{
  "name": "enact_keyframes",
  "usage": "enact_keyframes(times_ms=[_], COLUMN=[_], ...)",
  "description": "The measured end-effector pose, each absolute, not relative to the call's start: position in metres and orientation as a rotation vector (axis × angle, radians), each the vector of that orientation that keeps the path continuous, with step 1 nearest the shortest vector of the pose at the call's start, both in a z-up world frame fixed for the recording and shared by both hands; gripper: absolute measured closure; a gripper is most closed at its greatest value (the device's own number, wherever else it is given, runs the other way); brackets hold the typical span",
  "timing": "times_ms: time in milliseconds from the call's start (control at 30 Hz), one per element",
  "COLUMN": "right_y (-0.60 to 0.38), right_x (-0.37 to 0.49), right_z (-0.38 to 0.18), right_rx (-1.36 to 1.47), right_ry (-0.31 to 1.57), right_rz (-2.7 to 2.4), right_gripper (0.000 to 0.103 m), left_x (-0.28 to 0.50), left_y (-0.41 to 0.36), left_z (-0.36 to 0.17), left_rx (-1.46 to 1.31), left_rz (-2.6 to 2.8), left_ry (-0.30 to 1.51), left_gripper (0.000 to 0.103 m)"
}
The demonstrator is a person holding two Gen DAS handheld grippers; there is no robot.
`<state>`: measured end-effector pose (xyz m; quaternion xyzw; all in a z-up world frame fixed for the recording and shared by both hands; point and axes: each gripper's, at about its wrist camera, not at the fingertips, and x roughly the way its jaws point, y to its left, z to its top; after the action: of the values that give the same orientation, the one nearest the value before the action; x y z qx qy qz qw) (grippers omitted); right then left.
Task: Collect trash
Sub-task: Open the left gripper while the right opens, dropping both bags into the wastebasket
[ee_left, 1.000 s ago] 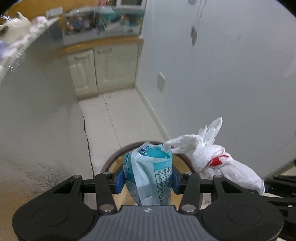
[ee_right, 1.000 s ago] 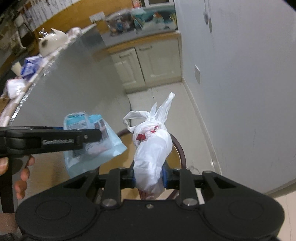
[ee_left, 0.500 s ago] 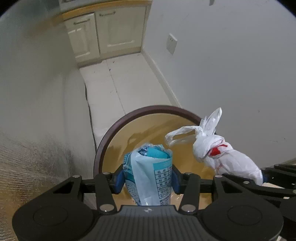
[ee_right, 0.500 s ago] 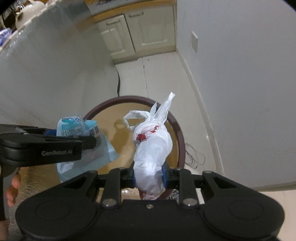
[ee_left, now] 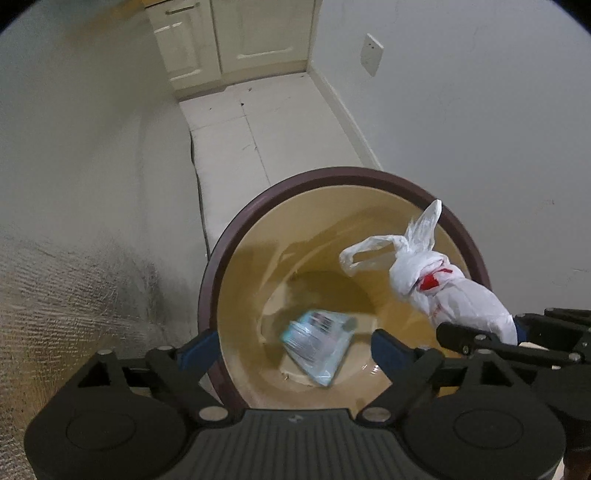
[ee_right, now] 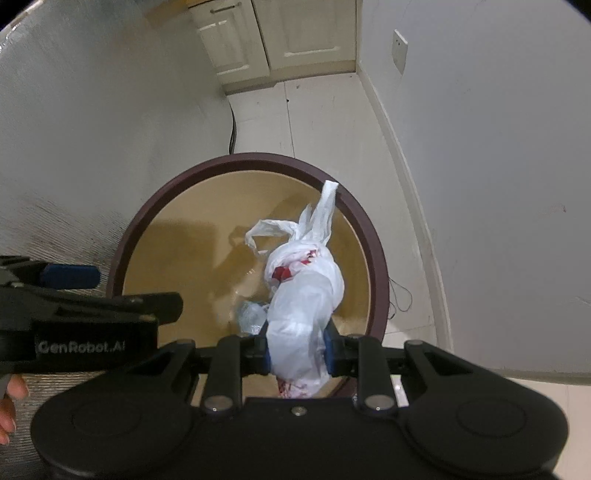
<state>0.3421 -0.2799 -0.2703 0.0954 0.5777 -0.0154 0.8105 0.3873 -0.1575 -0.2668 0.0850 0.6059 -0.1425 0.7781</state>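
A round bin with a dark brown rim (ee_left: 258,199) (ee_right: 147,199) and a tan inside stands on the floor below both grippers. My left gripper (ee_left: 291,347) hangs over it, its jaws opening wide with nothing pressed between them. A light blue packet (ee_left: 317,345) lies blurred deep inside the bin; in the right wrist view only a pale bit of the packet (ee_right: 251,314) shows. My right gripper (ee_right: 297,356) is shut on a knotted white plastic bag (ee_right: 306,295) (ee_left: 454,291) with red marks, held above the bin's mouth.
A grey wall (ee_left: 461,129) rises to the right of the bin and a silvery panel (ee_left: 74,184) to the left. Pale floor tiles (ee_left: 258,122) run back to cream cabinets (ee_left: 236,33). A dark cable (ee_right: 232,125) hangs by the panel. A person's fingers (ee_right: 11,406) hold the left tool.
My left gripper's jaws have spread and the blue packet has dropped from them into the bin. Both grippers have come lower and tipped downward over the bin.
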Motion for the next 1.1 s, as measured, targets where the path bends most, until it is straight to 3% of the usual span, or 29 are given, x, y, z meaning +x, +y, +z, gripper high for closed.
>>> enact_keyframes(times_ms=[200, 300, 533, 633, 1100], right_y=[-0.282, -0.279, -0.276, -0.274, -0.283], right_x=[0.343, 0.34, 0.331, 0.328, 0.318], right_z=[-0.278, -0.278, -0.27, -0.265, -0.257], right_rx=[0.195, 0.161, 0.117, 0.081, 0.116], right_ry=[1.248, 1.257, 1.257, 1.251, 1.246], right_rz=[-0.023, -0.041, -0.017, -0.026, -0.042], right_gripper=[0.069, 0.054, 0.051, 0.043, 0.039], left_x=[0.388, 0.391, 0.391, 0.392, 0.385], left_y=[-0.155, -0.155, -0.154, -0.154, -0.149], left_z=[-0.271, -0.276, -0.28, -0.28, -0.267], left_rx=[0.185, 0.181, 0.171, 0.16, 0.138], left_rz=[-0.281, -0.271, -0.273, -0.274, -0.301], left_ry=[1.31, 1.317, 1.349, 1.352, 1.341], left_gripper=[0.001, 0.0, 0.0, 0.0, 0.0])
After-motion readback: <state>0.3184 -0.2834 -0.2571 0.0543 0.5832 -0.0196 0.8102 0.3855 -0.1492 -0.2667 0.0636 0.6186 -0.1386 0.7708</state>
